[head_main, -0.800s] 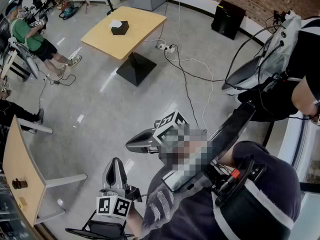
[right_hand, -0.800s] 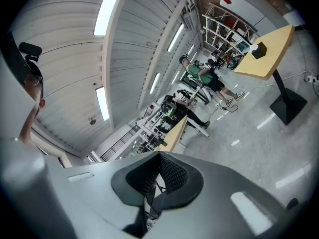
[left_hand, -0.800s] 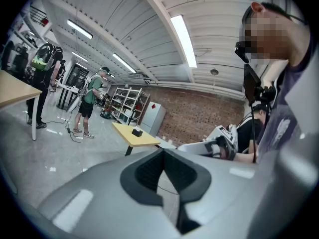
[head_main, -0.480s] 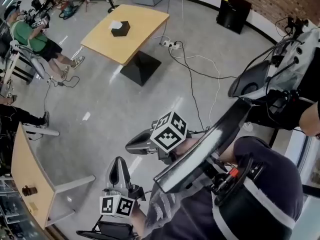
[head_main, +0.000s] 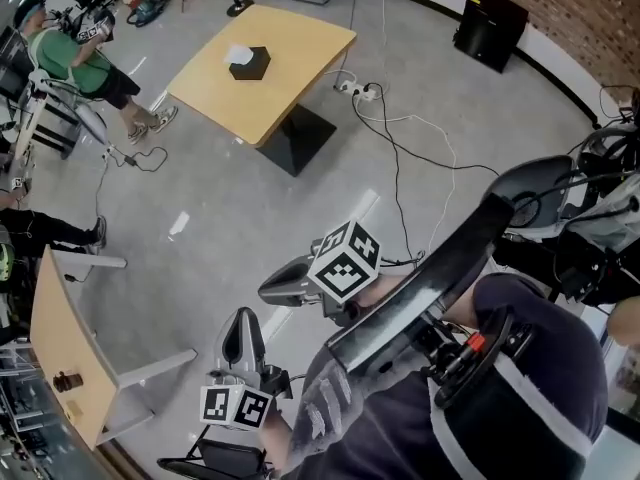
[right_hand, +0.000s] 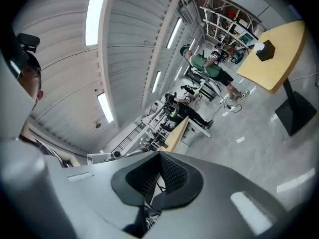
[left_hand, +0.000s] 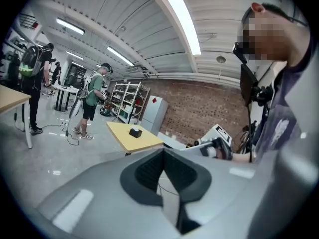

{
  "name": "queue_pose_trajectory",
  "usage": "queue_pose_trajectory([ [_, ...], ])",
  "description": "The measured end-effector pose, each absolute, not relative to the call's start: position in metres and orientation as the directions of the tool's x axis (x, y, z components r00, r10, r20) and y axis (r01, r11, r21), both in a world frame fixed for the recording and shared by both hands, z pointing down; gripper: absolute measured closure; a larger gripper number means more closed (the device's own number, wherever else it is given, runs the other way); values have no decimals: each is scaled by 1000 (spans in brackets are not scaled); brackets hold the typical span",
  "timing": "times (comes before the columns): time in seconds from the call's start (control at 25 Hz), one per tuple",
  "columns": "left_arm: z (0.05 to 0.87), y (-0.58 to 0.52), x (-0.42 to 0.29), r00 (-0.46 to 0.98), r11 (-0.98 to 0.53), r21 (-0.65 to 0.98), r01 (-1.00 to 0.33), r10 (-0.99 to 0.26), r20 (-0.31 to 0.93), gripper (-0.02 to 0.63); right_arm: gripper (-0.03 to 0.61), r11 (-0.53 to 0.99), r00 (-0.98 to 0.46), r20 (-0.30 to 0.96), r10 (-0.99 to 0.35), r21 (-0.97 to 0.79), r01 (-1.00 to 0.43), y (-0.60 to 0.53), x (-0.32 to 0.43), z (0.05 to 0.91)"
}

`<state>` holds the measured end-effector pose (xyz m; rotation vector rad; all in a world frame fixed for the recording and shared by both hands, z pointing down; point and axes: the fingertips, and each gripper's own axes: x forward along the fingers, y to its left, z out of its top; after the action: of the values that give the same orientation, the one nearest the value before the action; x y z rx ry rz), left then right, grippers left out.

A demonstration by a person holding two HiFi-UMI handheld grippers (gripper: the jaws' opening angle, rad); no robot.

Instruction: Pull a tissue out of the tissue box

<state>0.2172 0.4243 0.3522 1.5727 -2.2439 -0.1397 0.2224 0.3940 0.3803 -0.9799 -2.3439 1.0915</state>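
Observation:
The black tissue box (head_main: 250, 64) with a white tissue sticking up stands on a yellow table (head_main: 285, 78), far across the floor from me. It shows small in the left gripper view as the box (left_hand: 134, 132) and in the right gripper view as the box (right_hand: 266, 50). My left gripper (head_main: 238, 318) is held low near my body, shut, nothing in it. My right gripper (head_main: 264, 290), with its marker cube, is beside it, also shut and empty. Both are far from the box.
A person in a green shirt (head_main: 78, 56) stands left of the yellow table. A power strip with cables (head_main: 362, 91) lies on the floor. A black case (head_main: 490, 14) sits by the brick wall. Another wooden table (head_main: 55, 340) is at my left, with chairs and gear at right.
The head view has shifted, so the yellow table and box sit a little further right and lower in frame. Both grippers keep much the same place before me, still shut.

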Motion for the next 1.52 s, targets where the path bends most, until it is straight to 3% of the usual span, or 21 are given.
queue_pose_trajectory([
  [0.36,346,339,188,-296,369,241,-897,-910,290,612,580,524,-681,85,727,-710,471,296,200,390],
  [0.68,358,294,170,-216,292,236,-927,-928,303,612,580,636,-704,157,693,-594,494,258,179,393],
  [1.0,364,269,129,-81,158,312,-937,-966,247,612,580,763,-788,264,557,-537,360,232,145,401],
  [1.52,376,276,30,24,63,379,-923,-975,222,612,580,803,-822,338,458,-554,220,246,67,403],
])
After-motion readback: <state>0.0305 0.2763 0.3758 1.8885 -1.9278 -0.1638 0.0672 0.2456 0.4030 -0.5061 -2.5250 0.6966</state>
